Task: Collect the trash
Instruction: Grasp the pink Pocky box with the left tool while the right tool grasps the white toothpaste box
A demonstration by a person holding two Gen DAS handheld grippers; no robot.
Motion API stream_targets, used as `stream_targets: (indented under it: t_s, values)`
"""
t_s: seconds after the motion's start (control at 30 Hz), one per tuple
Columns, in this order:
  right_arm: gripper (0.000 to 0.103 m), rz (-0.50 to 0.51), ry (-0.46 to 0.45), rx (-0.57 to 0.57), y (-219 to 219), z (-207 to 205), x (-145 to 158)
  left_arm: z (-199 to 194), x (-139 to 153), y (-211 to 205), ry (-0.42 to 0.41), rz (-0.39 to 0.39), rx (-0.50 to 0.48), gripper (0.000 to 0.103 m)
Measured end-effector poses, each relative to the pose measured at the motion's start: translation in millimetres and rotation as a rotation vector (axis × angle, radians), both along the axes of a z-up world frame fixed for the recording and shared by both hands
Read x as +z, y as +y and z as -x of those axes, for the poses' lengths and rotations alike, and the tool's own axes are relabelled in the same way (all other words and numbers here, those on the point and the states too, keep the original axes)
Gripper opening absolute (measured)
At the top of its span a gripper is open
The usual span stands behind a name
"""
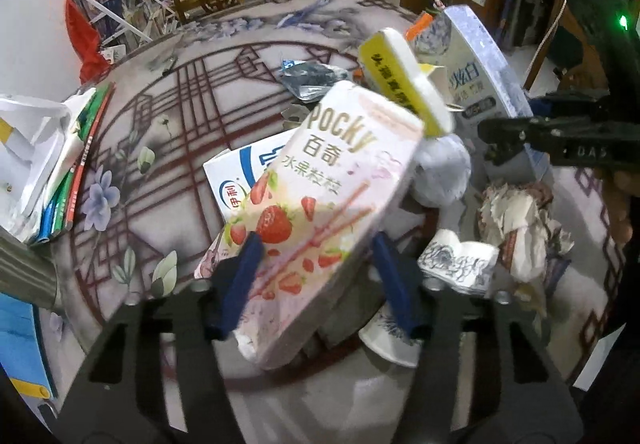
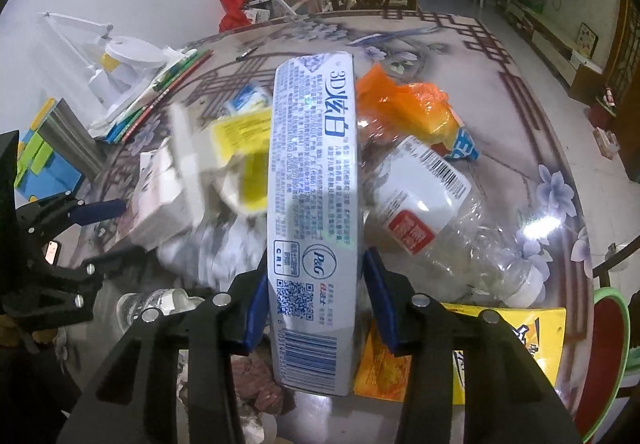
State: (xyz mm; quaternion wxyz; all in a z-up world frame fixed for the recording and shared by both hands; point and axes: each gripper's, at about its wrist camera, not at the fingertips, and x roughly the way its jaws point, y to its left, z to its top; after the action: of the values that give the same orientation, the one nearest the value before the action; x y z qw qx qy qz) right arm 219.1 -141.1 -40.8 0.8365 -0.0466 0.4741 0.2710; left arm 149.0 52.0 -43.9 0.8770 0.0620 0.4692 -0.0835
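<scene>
My left gripper (image 1: pixel 318 276) is shut on a pink Pocky strawberry box (image 1: pixel 332 179), which tilts up and away over the pile of trash. A blurred yellow-and-white box (image 1: pixel 404 79) hangs just past its far end. My right gripper (image 2: pixel 316 300) is shut on a long silver-blue toothpaste box (image 2: pixel 312 183), its blue pads on both long sides. The left wrist view shows that toothpaste box (image 1: pixel 480 63) upright at the right, with the right gripper (image 1: pixel 520 135) beside it. The right wrist view shows the Pocky box (image 2: pixel 160 187) at the left.
On the round patterned table (image 1: pixel 168 115) lie a clear plastic bottle (image 2: pixel 432 211), an orange wrapper (image 2: pixel 404 99), a yellow packet (image 2: pixel 500 344), crumpled paper (image 1: pixel 516 219), a paper cup (image 1: pixel 460 264) and a milk carton (image 1: pixel 240 179). Books (image 1: pixel 80 163) are stacked at the left edge.
</scene>
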Motion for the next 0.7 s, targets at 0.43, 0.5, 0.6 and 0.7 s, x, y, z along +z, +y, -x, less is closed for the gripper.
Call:
stream_targets:
  t_s: [0.43, 0.5, 0.6, 0.7]
  values:
    - [0.042, -0.026, -0.016, -0.004, -5.5, 7.2, 10.9, 3.8, 13.3, 16.2, -0.02, -0.008, 0.019, 0.082]
    - [0.042, -0.031, -0.024, -0.002, -6.3, 8.7, 14.6, -0.5, 13.2, 17.0, -0.007, -0.037, 0.003, 0.091]
    - [0.042, -0.039, -0.03, 0.0, -7.6, 9.9, 21.3, -10.0, 8.3, 15.9, 0.024, -0.077, -0.035, 0.091]
    - [0.042, -0.047, -0.03, 0.002, -10.5, 9.8, 25.5, -21.5, -2.3, 13.8, 0.056, -0.114, -0.071, 0.092]
